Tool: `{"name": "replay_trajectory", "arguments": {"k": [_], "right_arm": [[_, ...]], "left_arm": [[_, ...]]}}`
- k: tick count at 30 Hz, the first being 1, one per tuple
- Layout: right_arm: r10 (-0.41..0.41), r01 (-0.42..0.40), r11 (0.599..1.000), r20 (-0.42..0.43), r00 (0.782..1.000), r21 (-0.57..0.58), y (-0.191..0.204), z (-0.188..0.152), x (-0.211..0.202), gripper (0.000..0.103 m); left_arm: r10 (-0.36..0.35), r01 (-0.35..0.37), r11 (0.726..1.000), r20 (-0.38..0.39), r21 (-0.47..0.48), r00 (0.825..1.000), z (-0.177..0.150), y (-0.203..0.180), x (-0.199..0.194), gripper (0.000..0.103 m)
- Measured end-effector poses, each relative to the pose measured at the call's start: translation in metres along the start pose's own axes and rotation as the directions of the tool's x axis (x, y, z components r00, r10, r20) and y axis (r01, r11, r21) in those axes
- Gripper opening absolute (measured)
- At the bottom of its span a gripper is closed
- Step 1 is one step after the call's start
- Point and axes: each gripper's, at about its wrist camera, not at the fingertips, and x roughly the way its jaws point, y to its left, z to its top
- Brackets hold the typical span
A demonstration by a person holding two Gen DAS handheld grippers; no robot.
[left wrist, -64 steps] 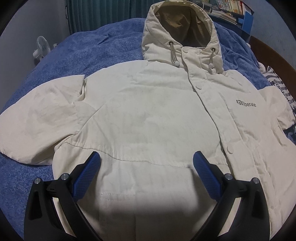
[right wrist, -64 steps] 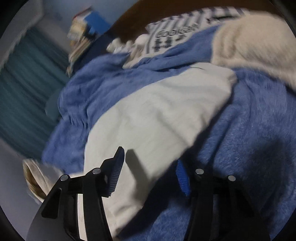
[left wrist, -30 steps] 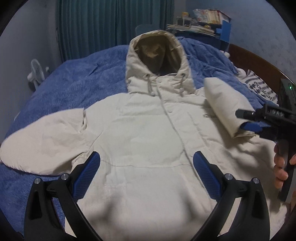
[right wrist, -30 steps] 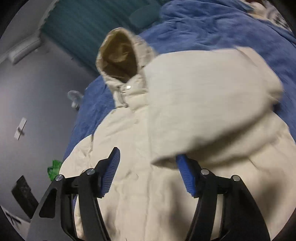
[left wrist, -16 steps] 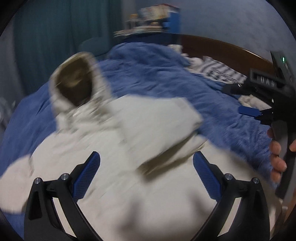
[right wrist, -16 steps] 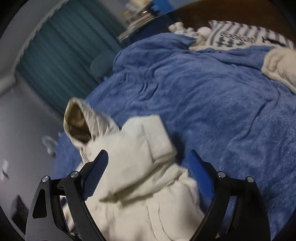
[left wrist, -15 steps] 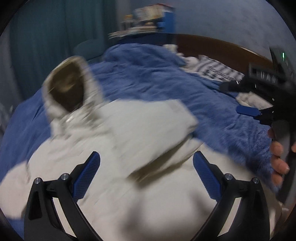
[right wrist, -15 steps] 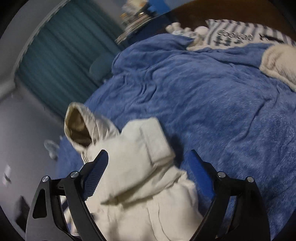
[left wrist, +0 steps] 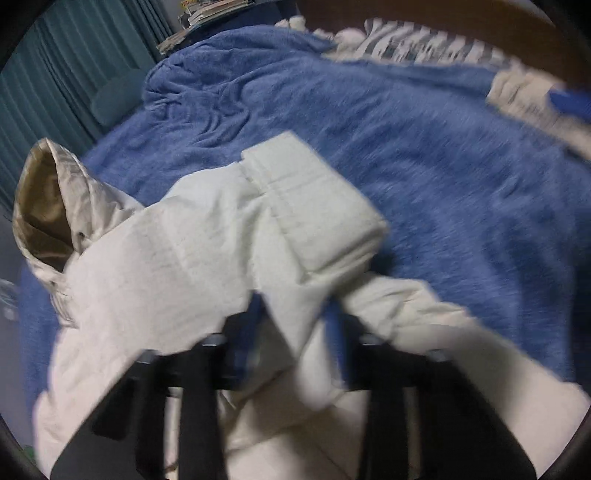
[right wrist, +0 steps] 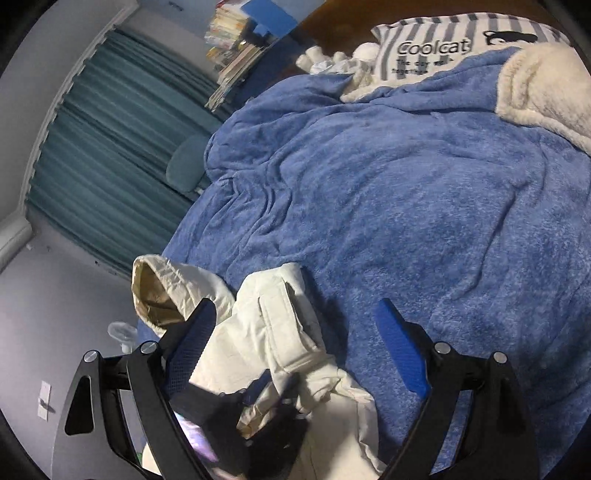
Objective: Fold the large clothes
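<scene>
A cream hooded jacket (left wrist: 147, 266) lies on the bed, hood (left wrist: 40, 206) at the left, one sleeve (left wrist: 314, 206) folded across its chest. My left gripper (left wrist: 293, 321) is at the jacket's side just below that sleeve. Its jaws are closing, and a ridge of cream fabric is pinched between the blue pads. The picture there is blurred. The right wrist view shows the same left gripper (right wrist: 273, 395) gripping the jacket (right wrist: 251, 339) low in the frame. My right gripper (right wrist: 295, 306) stands open above the sleeve and blanket, holding nothing.
A blue fleece blanket (right wrist: 406, 184) covers the bed. A striped pillow (right wrist: 424, 44) and a cream fleece throw (right wrist: 546, 85) lie by the brown headboard. Teal curtains (right wrist: 110, 147) and a stack of books (right wrist: 229, 33) stand beyond the bed.
The right gripper let go of the folded sleeve, opened wide and drew back. The left gripper swept across to the jacket's side, and its wide jaws narrowed onto the fabric.
</scene>
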Motion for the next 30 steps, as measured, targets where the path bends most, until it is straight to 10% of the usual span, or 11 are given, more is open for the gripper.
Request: {"name": "replay_trajectory", "arguments": {"k": [9, 15, 22, 25, 27, 30], "right_arm": [[-0.031, 0.031, 0.995, 0.002, 1.000, -0.097, 0.024, -0.014, 0.003, 0.085], [-0.061, 0.051, 0.978, -0.042, 0.997, -0.201, 0.048, -0.037, 0.022, 0.085], [-0.070, 0.058, 0.978, -0.057, 0.996, -0.199, 0.058, -0.047, 0.033, 0.085], [-0.080, 0.068, 0.974, -0.049, 0.996, -0.217, 0.061, -0.047, 0.032, 0.085], [-0.085, 0.073, 0.973, -0.046, 0.995, -0.218, 0.061, -0.046, 0.032, 0.085], [-0.085, 0.075, 0.976, -0.039, 0.996, -0.205, 0.058, -0.041, 0.031, 0.085]], "left_arm": [[0.039, 0.010, 0.970, 0.201, -0.241, 0.979, -0.026, 0.080, -0.099, 0.000], [0.066, 0.060, 0.887, 0.255, -0.457, 0.965, -0.083, 0.172, -0.155, 0.000], [-0.016, 0.059, 0.950, 0.141, -0.307, 0.990, -0.080, 0.132, -0.115, 0.001], [-0.045, 0.071, 0.965, 0.108, -0.253, 0.993, -0.074, 0.107, -0.091, 0.019], [-0.047, 0.067, 0.973, 0.097, -0.222, 0.994, -0.066, 0.093, -0.075, 0.057], [-0.044, 0.063, 0.980, 0.101, -0.191, 0.994, -0.056, 0.078, -0.057, 0.061]]}}
